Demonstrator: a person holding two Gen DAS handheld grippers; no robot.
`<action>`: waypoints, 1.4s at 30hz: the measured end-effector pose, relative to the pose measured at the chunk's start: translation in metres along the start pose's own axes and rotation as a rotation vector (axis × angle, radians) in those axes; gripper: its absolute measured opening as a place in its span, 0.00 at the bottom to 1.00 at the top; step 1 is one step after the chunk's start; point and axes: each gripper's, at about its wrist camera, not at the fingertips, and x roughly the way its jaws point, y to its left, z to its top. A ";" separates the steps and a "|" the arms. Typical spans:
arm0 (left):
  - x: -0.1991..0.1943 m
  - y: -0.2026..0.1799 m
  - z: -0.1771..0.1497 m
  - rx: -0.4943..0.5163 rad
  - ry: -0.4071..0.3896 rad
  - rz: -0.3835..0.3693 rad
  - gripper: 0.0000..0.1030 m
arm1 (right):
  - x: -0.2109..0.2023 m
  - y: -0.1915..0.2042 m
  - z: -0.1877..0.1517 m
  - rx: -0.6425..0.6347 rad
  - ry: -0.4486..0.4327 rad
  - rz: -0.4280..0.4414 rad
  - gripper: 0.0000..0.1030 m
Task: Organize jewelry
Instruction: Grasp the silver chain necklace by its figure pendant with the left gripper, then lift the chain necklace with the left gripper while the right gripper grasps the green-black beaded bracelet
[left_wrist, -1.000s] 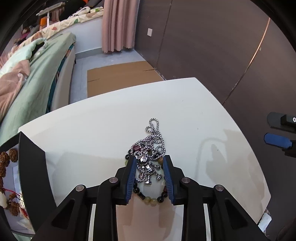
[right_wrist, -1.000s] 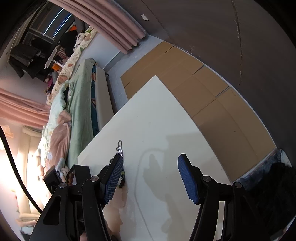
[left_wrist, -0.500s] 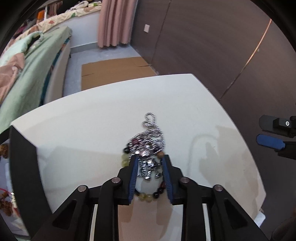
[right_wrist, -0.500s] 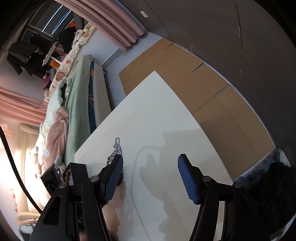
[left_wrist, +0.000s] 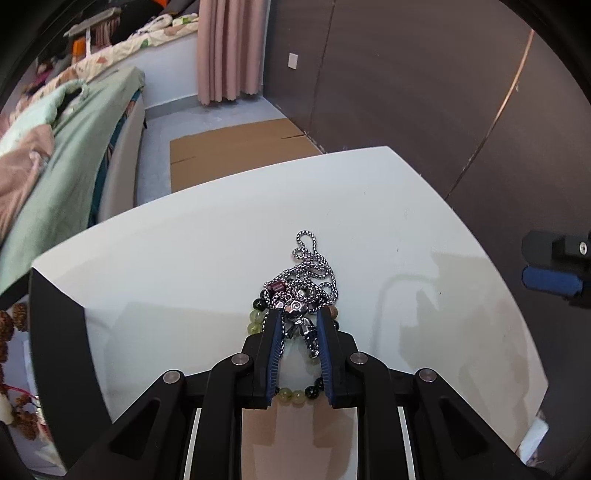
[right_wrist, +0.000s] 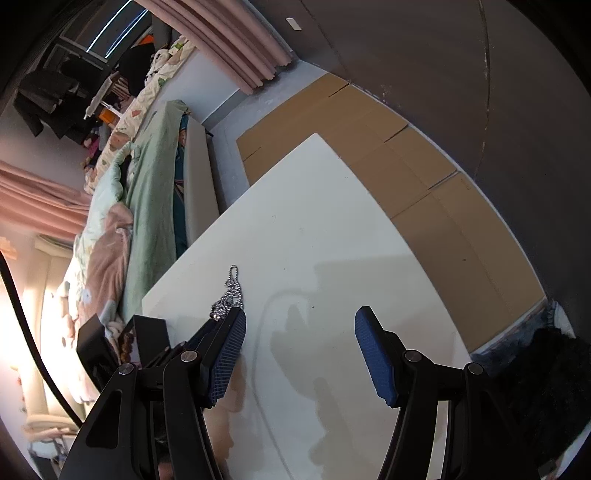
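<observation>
A silver chain necklace (left_wrist: 310, 266) with a metal pendant (left_wrist: 299, 325) lies in a heap on a white table (left_wrist: 207, 266), on top of a bracelet of green and black beads (left_wrist: 295, 395). My left gripper (left_wrist: 298, 317) is shut on the pendant, its blue pads pressed on either side. In the right wrist view the chain (right_wrist: 231, 288) shows left of my right gripper (right_wrist: 299, 325), which is open and empty above the table (right_wrist: 332, 240). The right gripper also shows at the right edge of the left wrist view (left_wrist: 554, 273).
A black jewelry box (left_wrist: 55, 350) with brown beads (left_wrist: 14, 317) stands at the table's left end; it also shows in the right wrist view (right_wrist: 140, 336). A bed (left_wrist: 66, 147) lies beyond the table. Cardboard (right_wrist: 406, 166) covers the floor by the dark wall.
My left gripper's jaws have narrowed and closed on the pendant. The right gripper has stayed open, almost unmoved.
</observation>
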 end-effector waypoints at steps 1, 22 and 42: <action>0.001 0.000 0.001 -0.001 -0.002 -0.004 0.21 | -0.001 0.000 0.000 0.000 -0.005 -0.002 0.60; -0.004 -0.007 -0.002 0.046 -0.033 0.046 0.18 | 0.005 0.007 -0.004 -0.049 0.025 -0.022 0.60; -0.104 0.040 0.020 -0.088 -0.260 -0.030 0.18 | 0.041 0.046 -0.022 -0.133 0.077 -0.069 0.60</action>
